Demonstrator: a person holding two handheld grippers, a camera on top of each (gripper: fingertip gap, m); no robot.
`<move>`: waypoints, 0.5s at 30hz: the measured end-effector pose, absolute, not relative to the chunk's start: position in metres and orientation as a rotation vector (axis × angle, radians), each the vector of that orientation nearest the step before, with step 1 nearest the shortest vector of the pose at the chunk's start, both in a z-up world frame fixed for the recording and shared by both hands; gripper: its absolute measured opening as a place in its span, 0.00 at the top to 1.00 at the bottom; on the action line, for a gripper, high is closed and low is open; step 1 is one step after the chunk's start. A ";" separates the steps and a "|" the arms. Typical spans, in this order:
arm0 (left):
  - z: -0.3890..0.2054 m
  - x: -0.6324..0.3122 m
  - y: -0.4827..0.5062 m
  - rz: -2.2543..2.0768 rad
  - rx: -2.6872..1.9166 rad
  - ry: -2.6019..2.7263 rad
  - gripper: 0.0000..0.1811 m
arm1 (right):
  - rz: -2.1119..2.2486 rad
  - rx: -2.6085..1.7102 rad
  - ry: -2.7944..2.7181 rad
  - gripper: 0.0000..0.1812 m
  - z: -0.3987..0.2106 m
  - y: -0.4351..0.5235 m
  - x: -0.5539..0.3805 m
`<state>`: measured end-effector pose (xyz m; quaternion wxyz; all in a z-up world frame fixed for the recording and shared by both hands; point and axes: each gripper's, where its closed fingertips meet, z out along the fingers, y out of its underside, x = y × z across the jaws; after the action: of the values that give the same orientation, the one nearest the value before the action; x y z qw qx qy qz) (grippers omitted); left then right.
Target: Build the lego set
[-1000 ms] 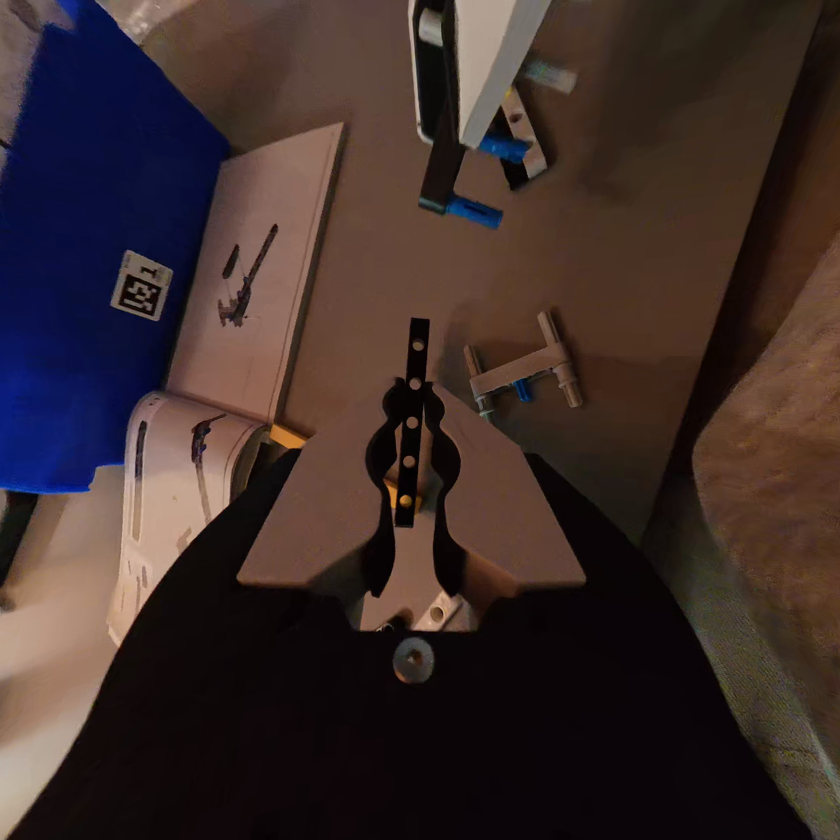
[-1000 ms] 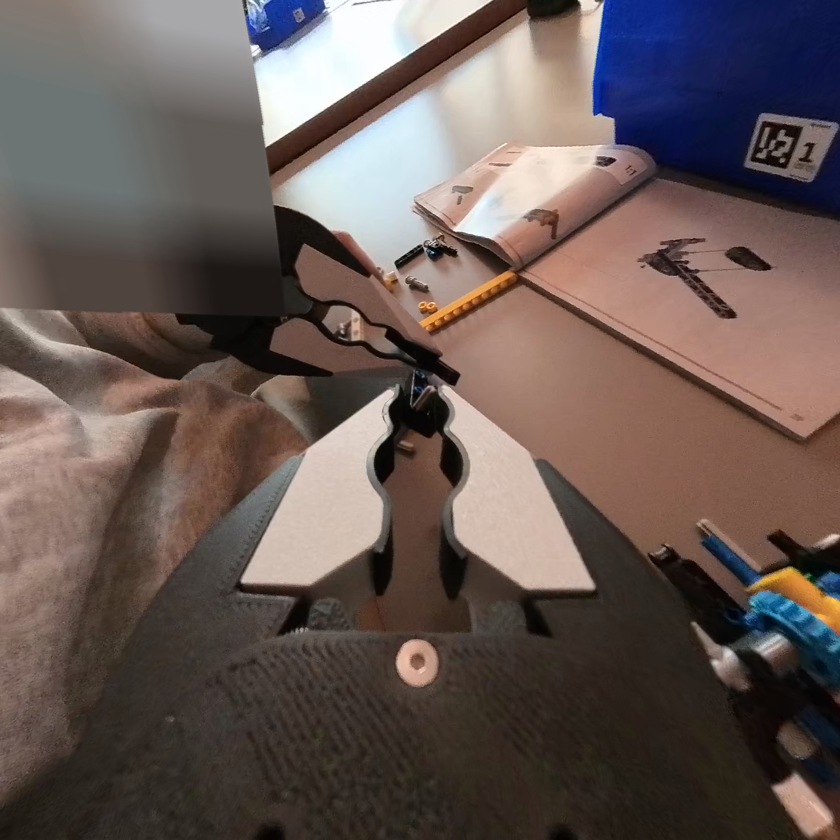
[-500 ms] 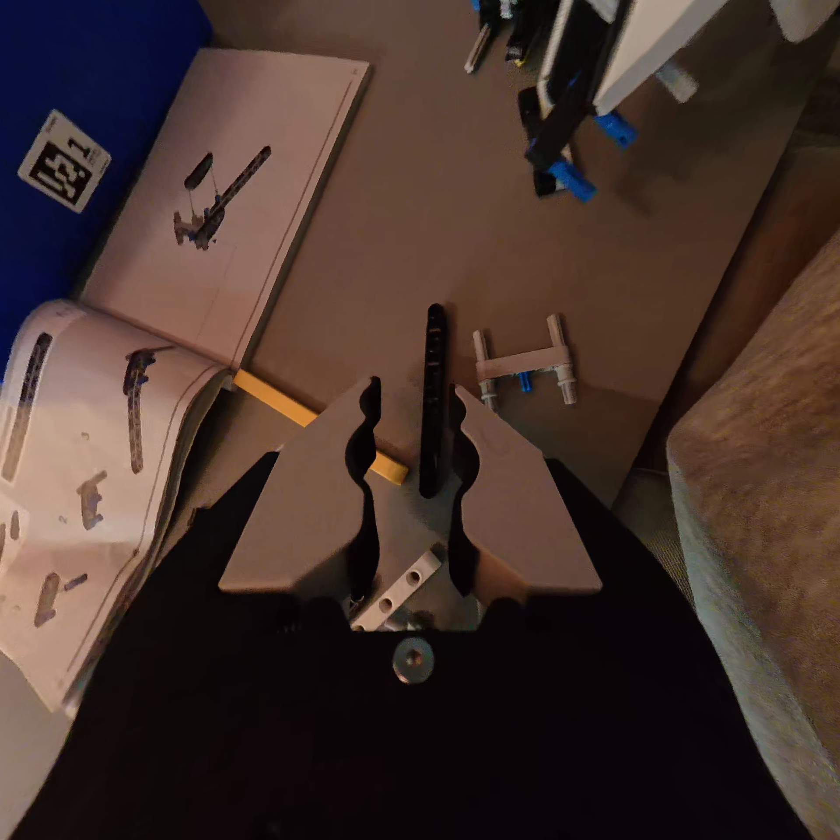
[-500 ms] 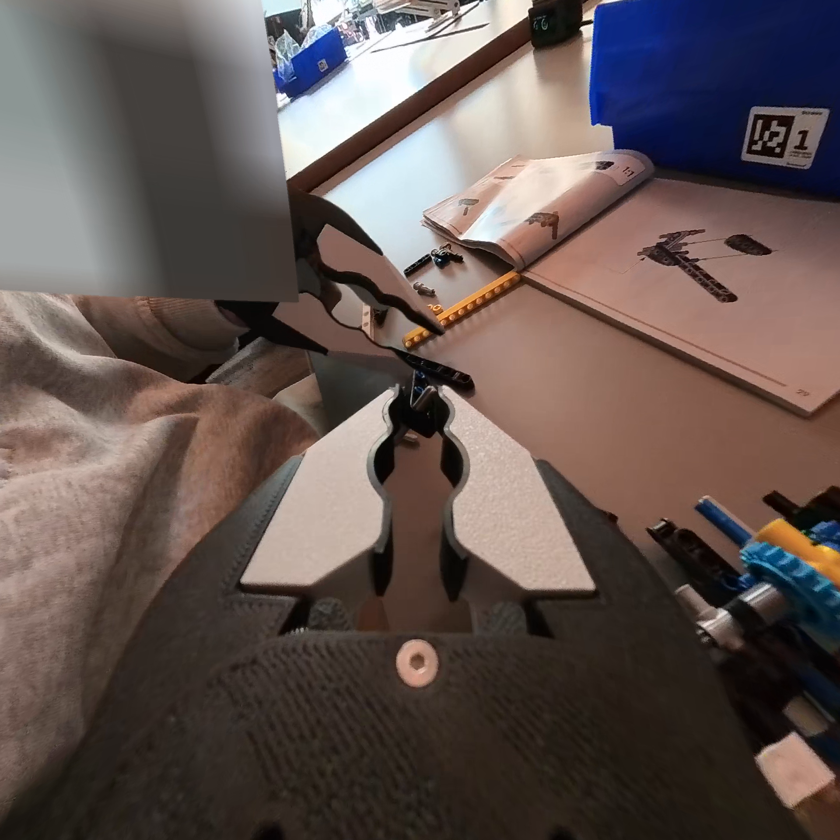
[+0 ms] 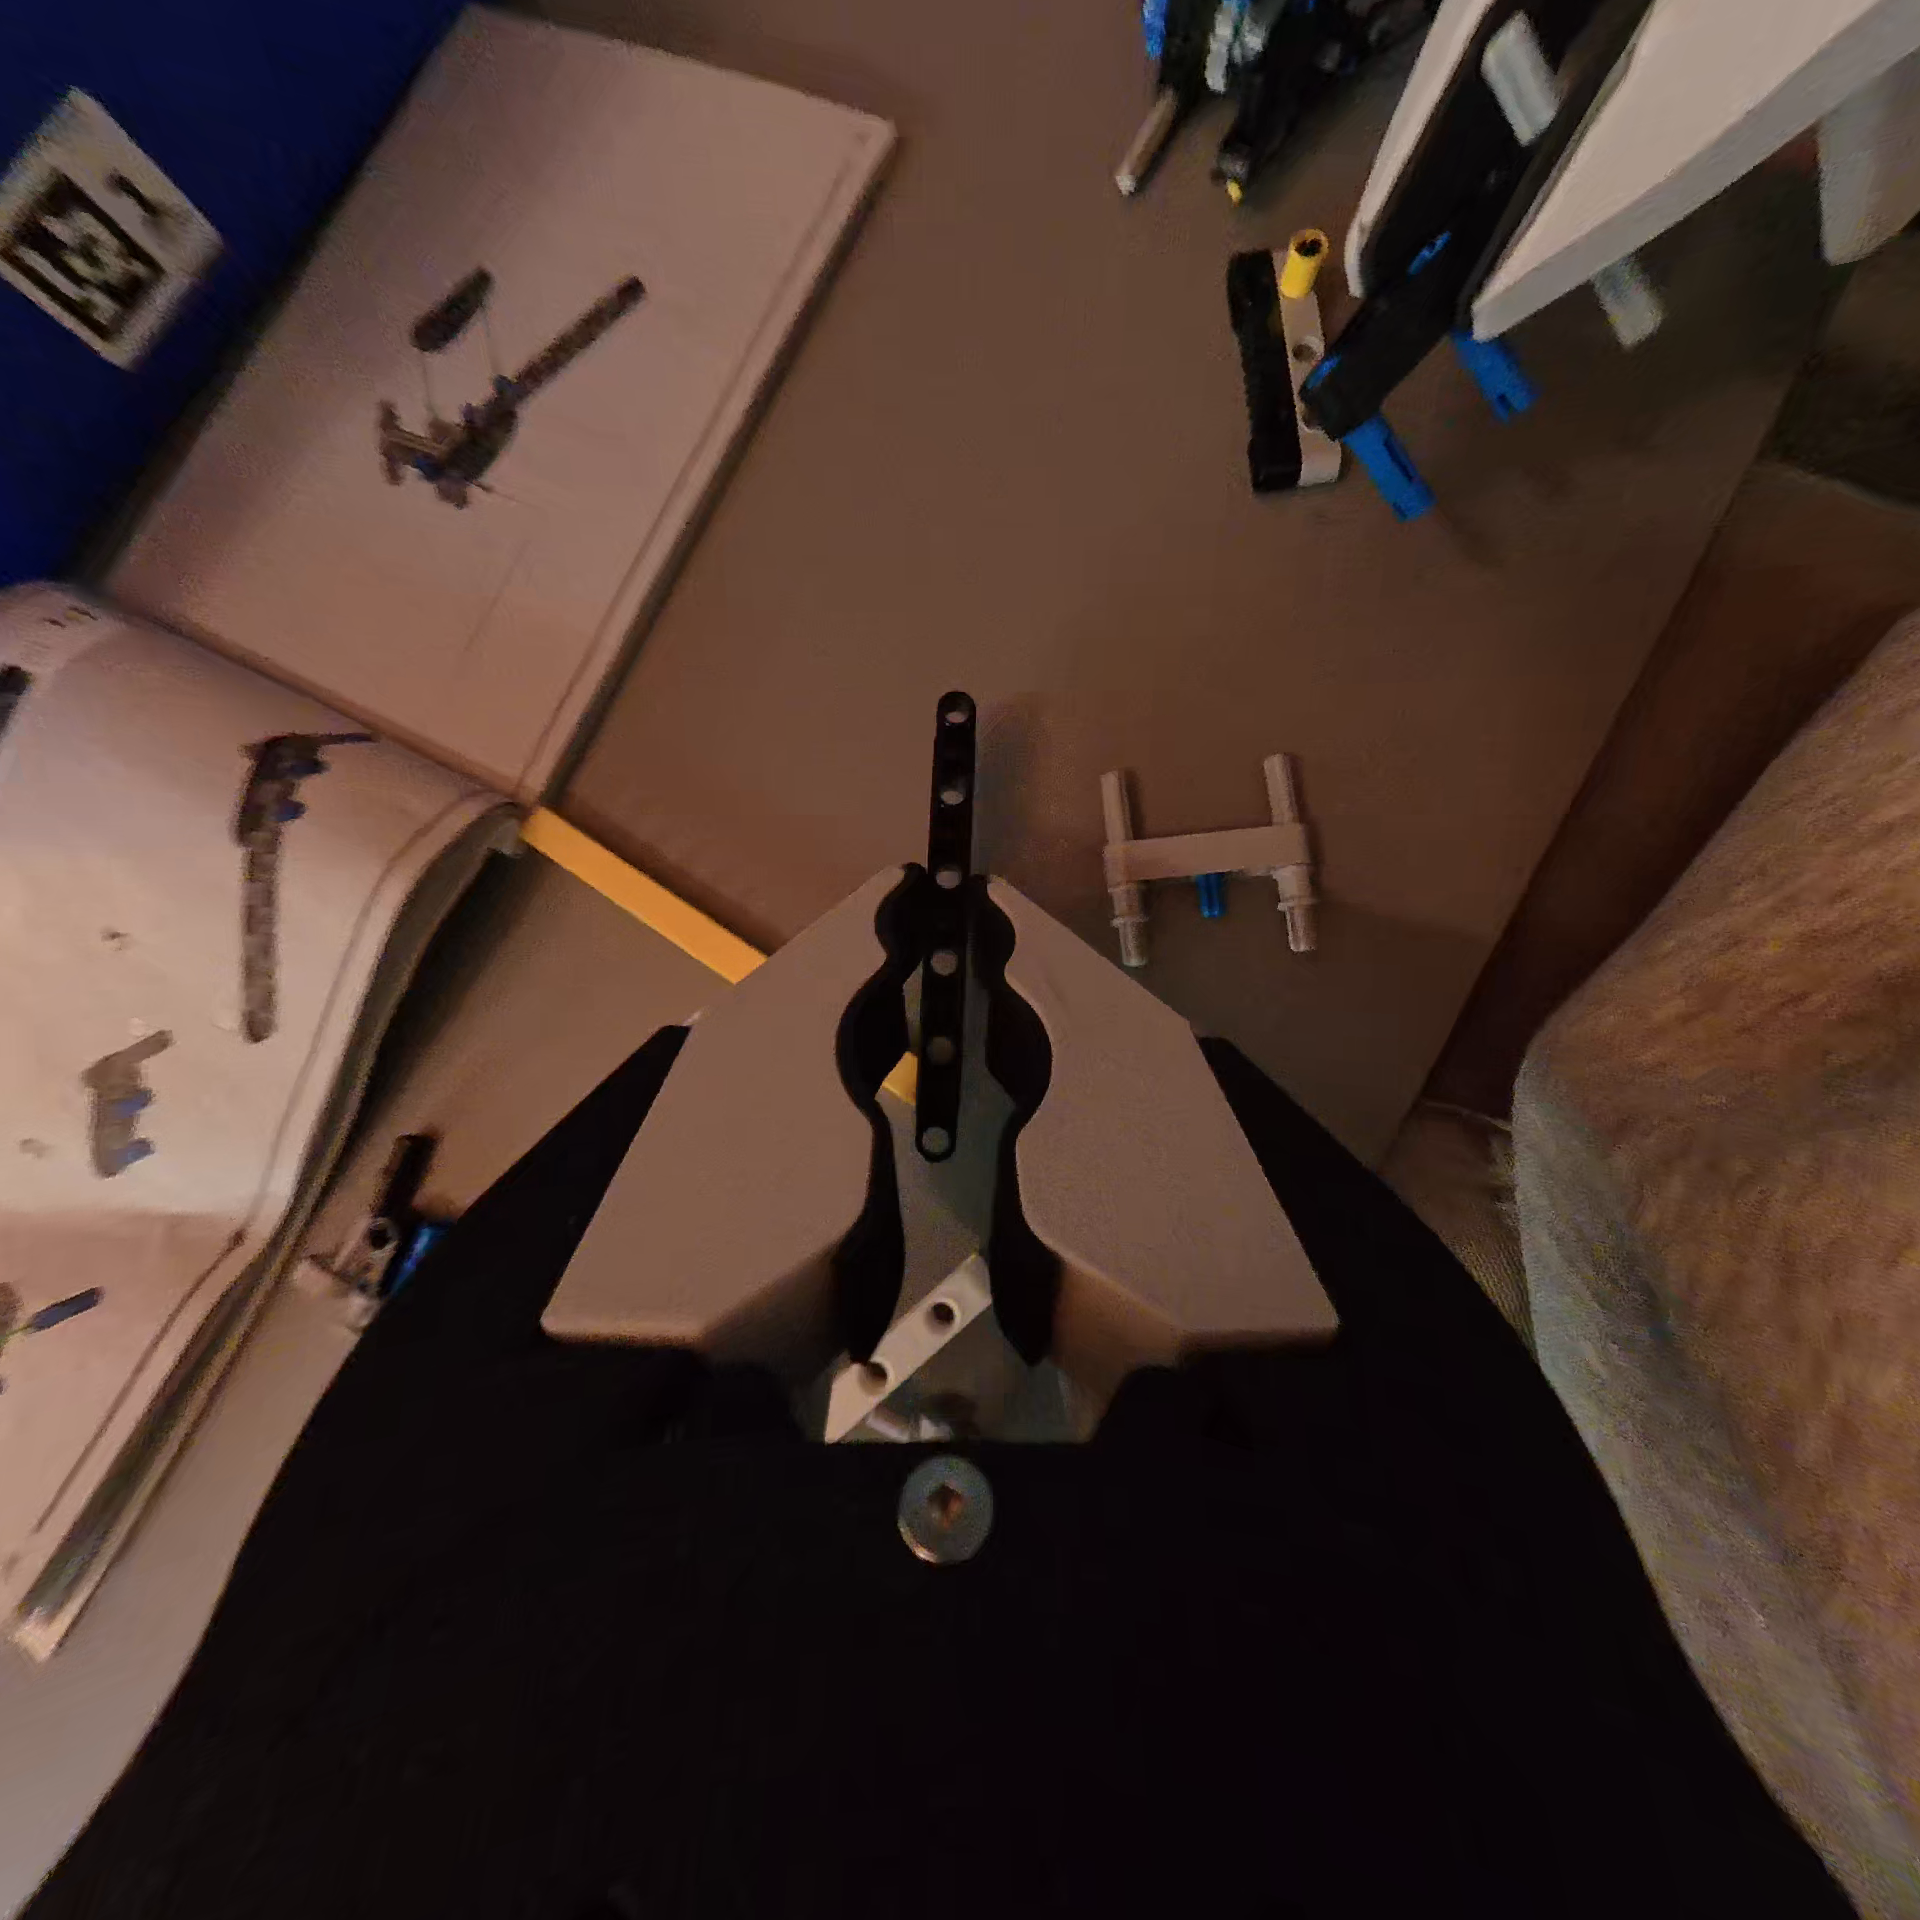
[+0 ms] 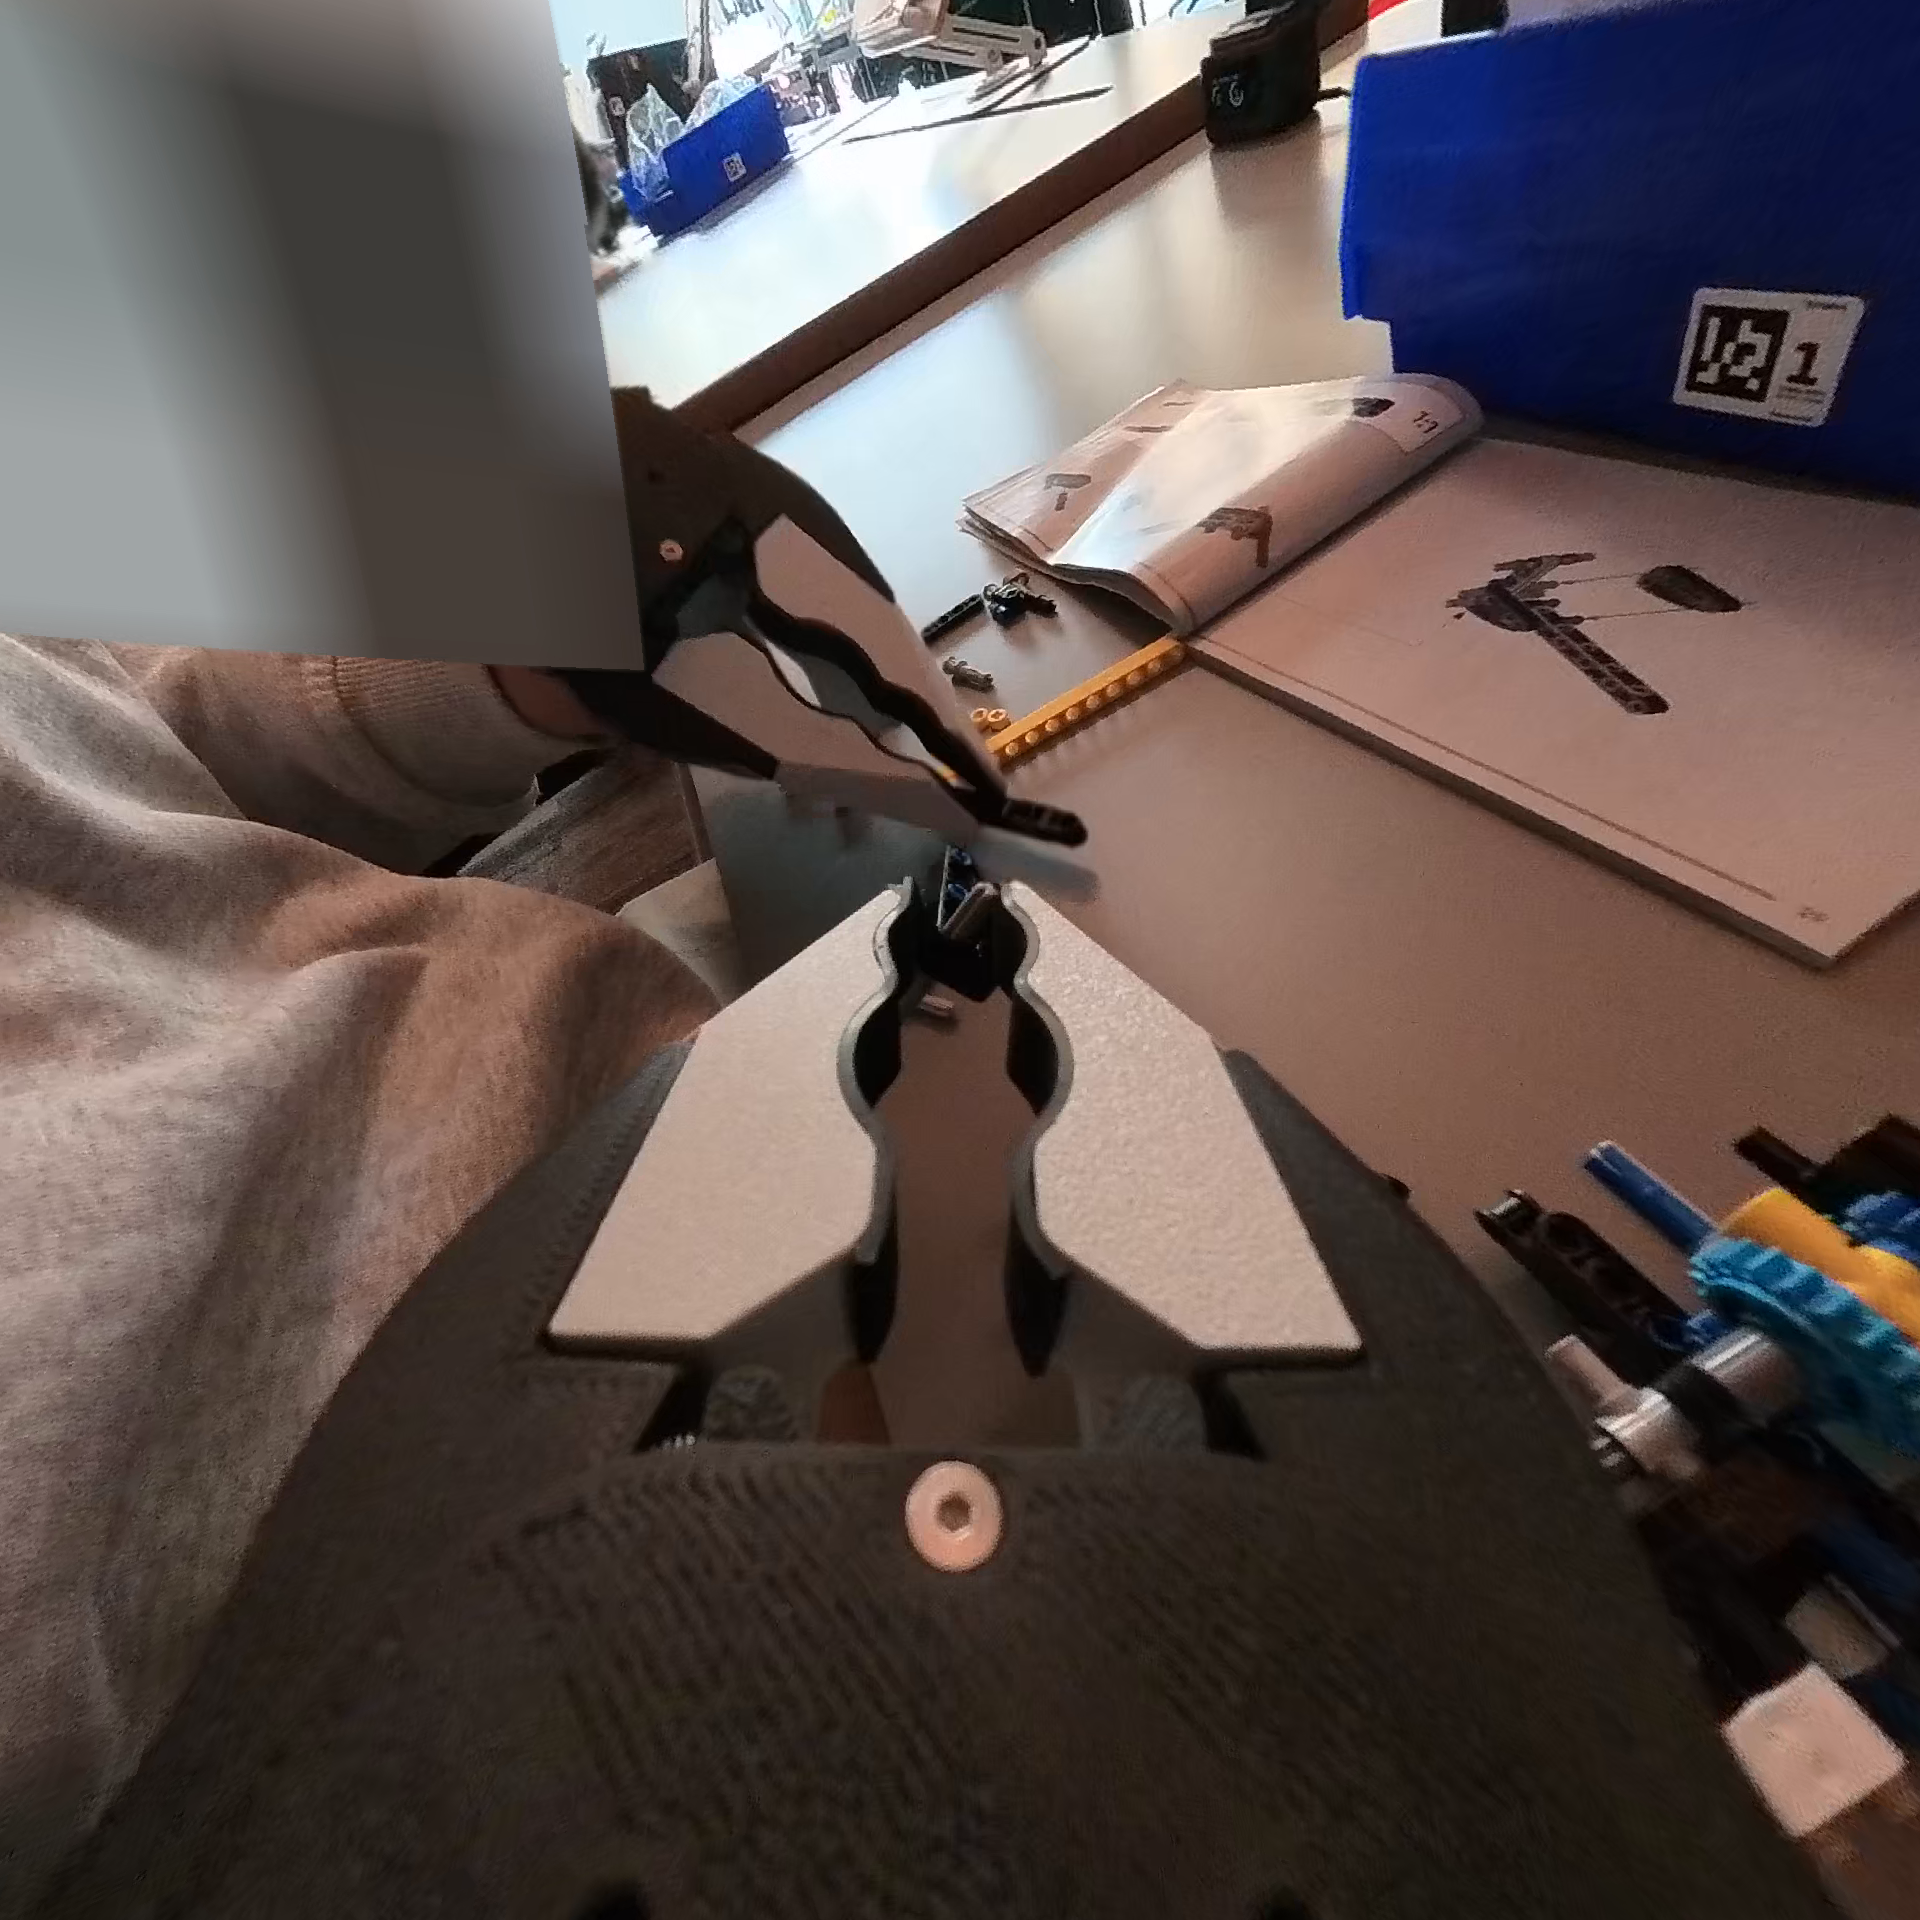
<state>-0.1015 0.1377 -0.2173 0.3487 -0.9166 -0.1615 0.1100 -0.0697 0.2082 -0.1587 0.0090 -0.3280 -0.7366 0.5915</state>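
The left gripper (image 5: 948, 883) has its fingers closed narrow on a thin black beam (image 5: 948, 925), pinched mid-length so both end holes stay free — likely for pinning. The right gripper (image 6: 954, 914) grips a small black-and-blue subassembly (image 6: 961, 909) at its fingertips, raised just below the beam as if to mate them. A grey H-frame (image 5: 1210, 857) waits on the counter (image 5: 1039, 520) beside the open instruction booklet (image 5: 499, 416).

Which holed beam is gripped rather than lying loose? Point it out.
The thin black holed beam, pinched in the left tongs; the long yellow holed beam lies on the table.
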 end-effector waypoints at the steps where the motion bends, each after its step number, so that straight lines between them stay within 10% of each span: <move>1: -0.211 -0.102 0.137 0.296 -2.355 -0.413 0.97 | 1.844 -1.021 -2.297 0.93 -0.158 0.208 -0.070; 15: -0.223 -0.001 0.198 0.089 -2.451 0.475 0.97 | 1.756 -1.045 -2.124 0.93 -0.137 0.244 -0.049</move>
<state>-0.0005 0.1978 -0.2225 0.3163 -0.9307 0.1804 0.0338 -0.0488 0.2436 -0.1368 0.0970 -0.3528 -0.7172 0.5931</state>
